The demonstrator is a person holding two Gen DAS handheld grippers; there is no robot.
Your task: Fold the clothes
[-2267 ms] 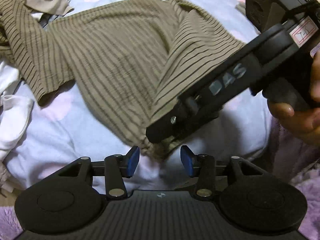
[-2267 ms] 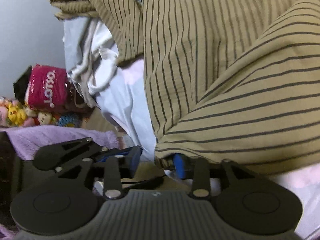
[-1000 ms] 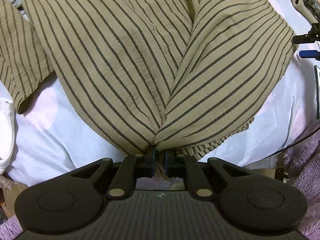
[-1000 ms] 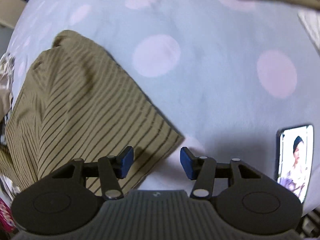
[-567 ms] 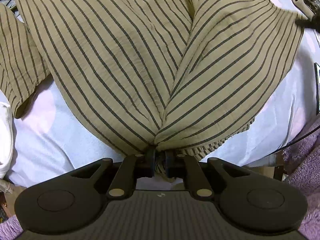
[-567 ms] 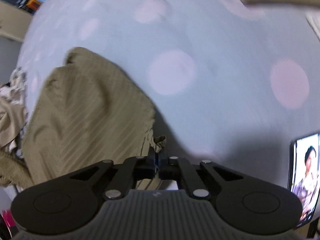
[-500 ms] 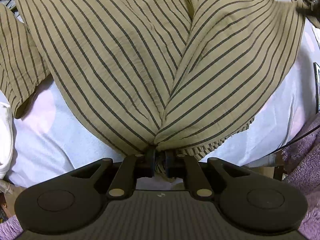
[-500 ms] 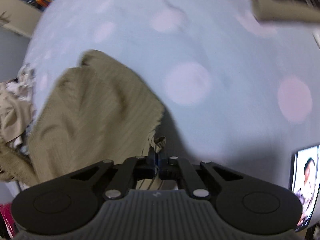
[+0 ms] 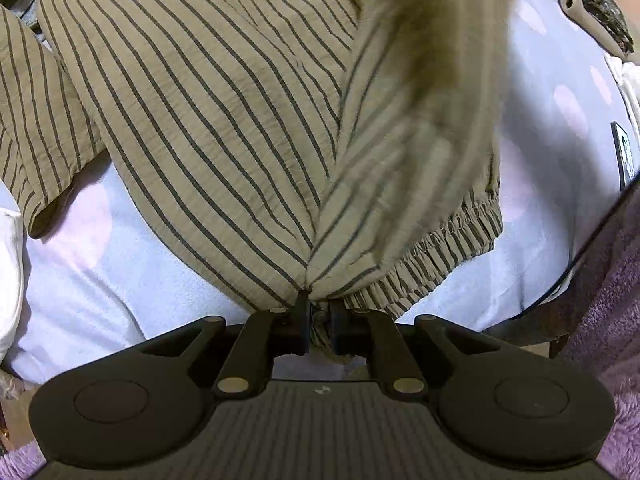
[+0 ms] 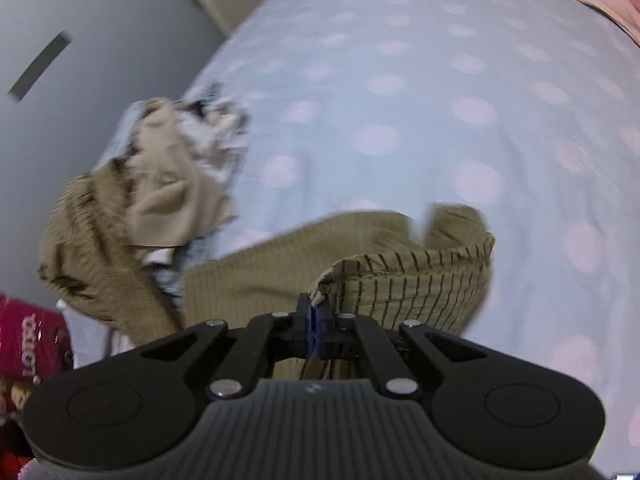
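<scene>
The crinkled, dark-striped tan garment lay on the spotted blue bedsheet, its length apparently running away from the left gripper, which pinched its gathered hem, while the right gripper clamped a lifted corner.

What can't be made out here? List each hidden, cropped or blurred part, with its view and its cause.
- Left wrist view: the right half of the striped garment is smeared by motion blur; its stripes are lost there.
- Left wrist view: the fabric pinched in the left gripper is covered by the fingers.
- Left wrist view: the phone is cut off by the edge.
- Right wrist view: the clothes pile is blurred; single items can't be separated.
- Right wrist view: the right gripper hides the garment below it.
</scene>
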